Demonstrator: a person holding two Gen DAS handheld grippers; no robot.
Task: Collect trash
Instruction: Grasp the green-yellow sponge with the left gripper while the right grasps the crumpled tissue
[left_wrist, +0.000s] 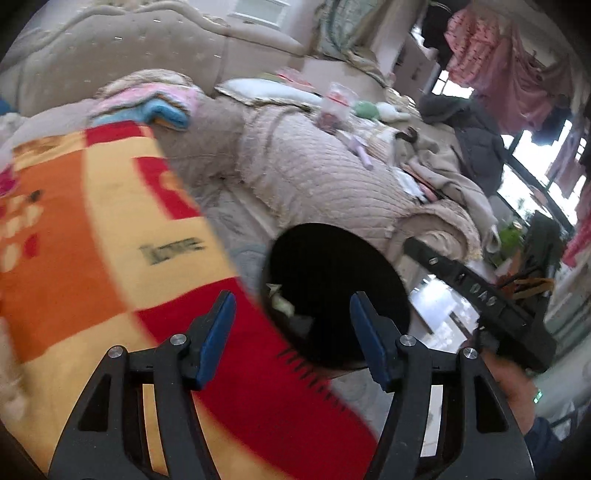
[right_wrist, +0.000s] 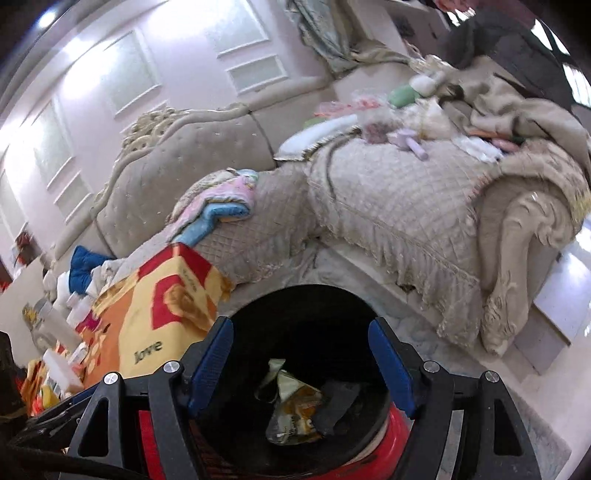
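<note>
A round red trash bin with a black liner (right_wrist: 314, 332) stands on the floor in front of the sofa. Crumpled wrappers (right_wrist: 291, 406) lie inside it. My right gripper (right_wrist: 301, 362) hovers just above the bin's mouth, open and empty. My left gripper (left_wrist: 291, 332) is open and empty, above the edge of an orange, yellow and red blanket (left_wrist: 92, 240), with the bin (left_wrist: 332, 291) just ahead of it. The right gripper's black body (left_wrist: 480, 295) shows at the right in the left wrist view.
A beige quilted sofa (right_wrist: 388, 195) carries clothes, a pillow and small items. A pink and blue towel (right_wrist: 221, 203) lies on its arm. The blanket covers a table with bottles and boxes (right_wrist: 62, 332) at the left. Glossy floor (right_wrist: 561, 288) lies to the right.
</note>
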